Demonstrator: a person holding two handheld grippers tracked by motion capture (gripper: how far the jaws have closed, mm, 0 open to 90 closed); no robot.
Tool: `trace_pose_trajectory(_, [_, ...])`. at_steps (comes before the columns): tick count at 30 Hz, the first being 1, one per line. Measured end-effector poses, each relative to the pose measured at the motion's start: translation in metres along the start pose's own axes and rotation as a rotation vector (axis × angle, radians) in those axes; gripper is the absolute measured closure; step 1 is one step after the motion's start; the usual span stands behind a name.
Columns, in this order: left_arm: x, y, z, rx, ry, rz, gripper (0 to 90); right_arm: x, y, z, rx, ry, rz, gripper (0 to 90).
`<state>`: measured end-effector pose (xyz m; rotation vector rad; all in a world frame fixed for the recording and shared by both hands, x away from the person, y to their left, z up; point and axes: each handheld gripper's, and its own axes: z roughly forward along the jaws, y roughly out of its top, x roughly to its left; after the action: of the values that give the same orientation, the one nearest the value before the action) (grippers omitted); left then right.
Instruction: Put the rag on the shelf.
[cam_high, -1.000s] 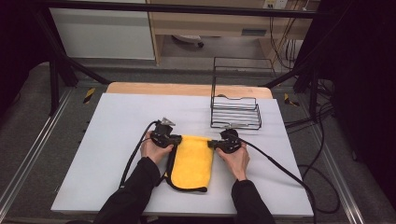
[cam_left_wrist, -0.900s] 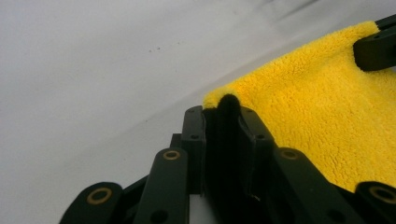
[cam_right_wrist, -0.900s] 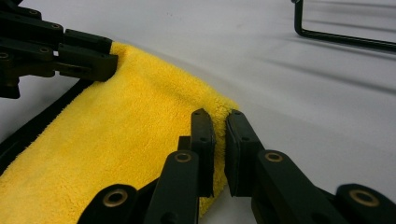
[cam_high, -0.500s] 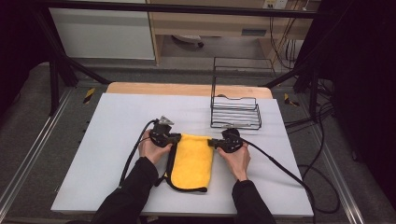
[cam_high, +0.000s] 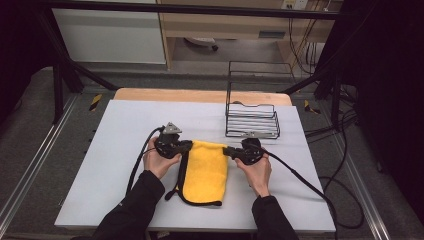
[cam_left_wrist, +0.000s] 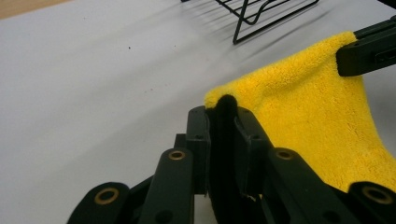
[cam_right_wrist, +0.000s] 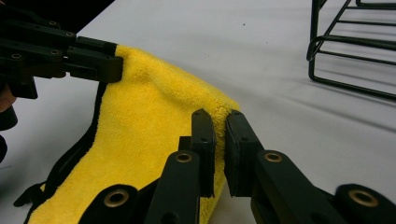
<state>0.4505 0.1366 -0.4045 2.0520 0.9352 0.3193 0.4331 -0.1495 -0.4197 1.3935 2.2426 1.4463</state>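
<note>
1. Since it sags between grips, the yellow fluffy microfibre cloth with black trim (cam_high: 204, 170) looks light, limp; lies on the white table (cam_high: 100, 165).
2. Left gripper (cam_left_wrist: 223, 116) clamps the black-edged corner, right gripper (cam_right_wrist: 219, 122) the other top corner; corners are the best hold.

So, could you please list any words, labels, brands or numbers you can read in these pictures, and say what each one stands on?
None can be read.
Yellow cloth: plain, no label showing.
Wire rack: bare wire, no tag.
Table: blank surface.
Small plate on the wooden bench behind: too small and blurred to read.
Yellow and black floor markers: stripes, no letters.
</note>
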Motion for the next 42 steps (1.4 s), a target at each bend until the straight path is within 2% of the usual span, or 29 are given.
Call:
trace_pose_trajectory(8, [-0.005, 0.002, -0.013, -0.035, 0.002, 0.021, 77.9, 0.009, 0.004, -0.011, -0.027, 0.001, -0.058, 83.9])
trace_pose_trajectory(11, [-0.007, 0.003, -0.019, -0.057, 0.0, 0.012, 77.9, 0.012, 0.006, -0.015, -0.041, 0.002, -0.063, 83.9])
trace_pose_trajectory(23, [-0.015, 0.007, -0.041, -0.127, 0.008, 0.025, 78.0, 0.024, 0.016, -0.029, -0.09, 0.014, -0.102, 83.9])
trace_pose_trajectory(34, [-0.024, 0.019, -0.065, -0.207, 0.026, 0.052, 78.3, 0.037, 0.029, -0.046, -0.174, 0.009, -0.144, 84.4])
trace_pose_trajectory(42, [-0.029, 0.032, -0.078, -0.274, 0.033, 0.052, 78.4, 0.044, 0.042, -0.062, -0.225, 0.004, -0.177, 84.5])
